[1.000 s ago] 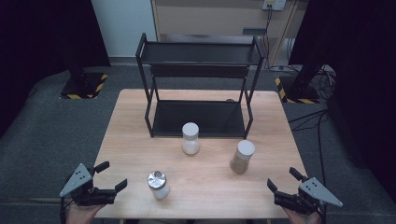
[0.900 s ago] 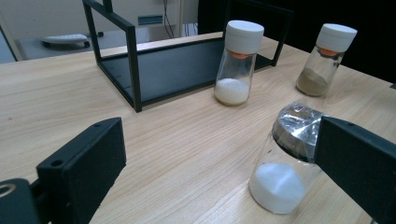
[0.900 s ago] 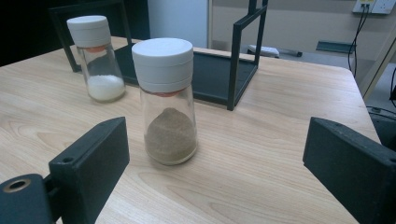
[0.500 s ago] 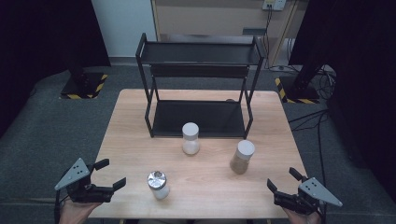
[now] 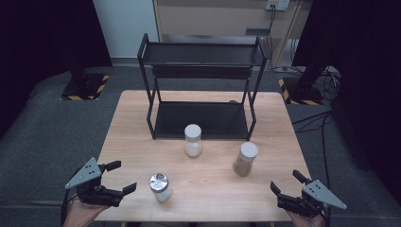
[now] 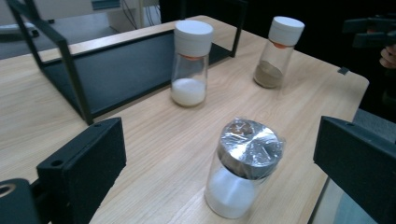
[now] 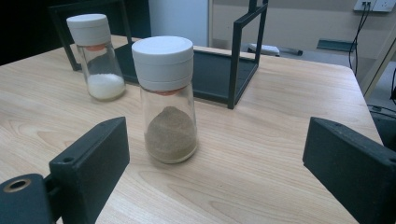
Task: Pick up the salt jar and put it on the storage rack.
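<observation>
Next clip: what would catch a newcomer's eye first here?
Three small jars on the table: a foil-capped jar of white powder near the front edge, a white-lidded one just before the black rack, and a brown-powder jar to the right. The left gripper and right gripper sit open at the front corners.

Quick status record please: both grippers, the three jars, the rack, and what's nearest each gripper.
left gripper: open, holds nothing, at the near left table edge
right gripper: open, holds nothing, at the near right corner
silver-lid jar: upright, white contents, nearest the left gripper, untouched
brown-powder jar: upright, white cap, nearest the right gripper, untouched
white-powder jar: upright, white cap, just in front of the rack
rack: black, two shelves, no jars on it
table: light wood
</observation>
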`<action>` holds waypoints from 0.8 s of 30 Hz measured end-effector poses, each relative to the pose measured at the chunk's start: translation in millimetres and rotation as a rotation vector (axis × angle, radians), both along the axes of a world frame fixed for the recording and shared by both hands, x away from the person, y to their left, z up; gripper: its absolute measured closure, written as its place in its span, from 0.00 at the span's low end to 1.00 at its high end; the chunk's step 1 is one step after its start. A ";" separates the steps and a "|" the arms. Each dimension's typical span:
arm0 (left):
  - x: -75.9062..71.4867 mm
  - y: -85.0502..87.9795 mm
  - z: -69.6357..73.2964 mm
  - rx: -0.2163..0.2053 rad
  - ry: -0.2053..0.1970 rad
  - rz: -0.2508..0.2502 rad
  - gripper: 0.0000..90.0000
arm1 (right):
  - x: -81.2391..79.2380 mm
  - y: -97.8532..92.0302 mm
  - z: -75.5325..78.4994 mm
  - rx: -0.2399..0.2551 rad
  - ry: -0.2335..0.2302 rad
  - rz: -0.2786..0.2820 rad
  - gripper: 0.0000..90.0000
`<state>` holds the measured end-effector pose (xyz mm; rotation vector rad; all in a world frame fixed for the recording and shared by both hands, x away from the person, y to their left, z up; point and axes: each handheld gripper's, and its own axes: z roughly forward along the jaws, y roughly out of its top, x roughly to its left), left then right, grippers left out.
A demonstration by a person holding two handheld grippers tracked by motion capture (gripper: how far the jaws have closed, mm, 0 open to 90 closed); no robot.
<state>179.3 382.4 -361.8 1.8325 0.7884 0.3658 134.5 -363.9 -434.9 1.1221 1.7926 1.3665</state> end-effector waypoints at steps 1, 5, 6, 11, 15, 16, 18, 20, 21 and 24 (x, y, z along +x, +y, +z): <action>2.6 -2.2 0.2 0.005 0.004 -0.012 0.01 | 0.0 -0.1 -0.1 0.000 0.000 0.000 0.08; 9.3 -10.6 -0.8 0.014 0.013 -0.037 0.02 | 0.1 0.0 0.0 -0.001 0.000 0.001 0.08; 10.2 -12.4 -0.9 0.019 0.012 -0.040 0.02 | 0.1 -0.1 0.0 0.000 0.000 0.001 0.08; 16.1 -22.7 -4.9 0.027 0.021 -0.060 0.02 | 0.2 -0.5 -0.2 0.001 0.000 0.001 0.08; 21.2 -29.4 -9.9 0.033 0.032 -0.074 0.02 | 0.4 -0.7 -0.3 0.002 0.000 0.004 0.08; 22.8 -31.0 -11.5 0.036 0.035 -0.078 0.02 | 0.5 -0.7 -0.4 0.002 0.000 0.004 0.08; 25.0 -33.0 -14.3 0.037 0.039 -0.085 0.03 | 0.4 -0.7 -0.4 0.002 0.000 0.003 0.08; 27.0 -36.6 -16.8 0.046 0.041 -0.092 0.04 | 0.5 -0.8 -0.4 0.003 0.000 0.003 0.08; 28.2 -39.2 -18.8 0.052 0.041 -0.096 0.04 | 0.6 -0.8 -0.4 0.002 0.001 0.003 0.08; 32.2 -45.5 -23.9 0.064 0.050 -0.108 0.06 | 0.8 -0.8 -0.3 0.002 0.002 0.005 0.08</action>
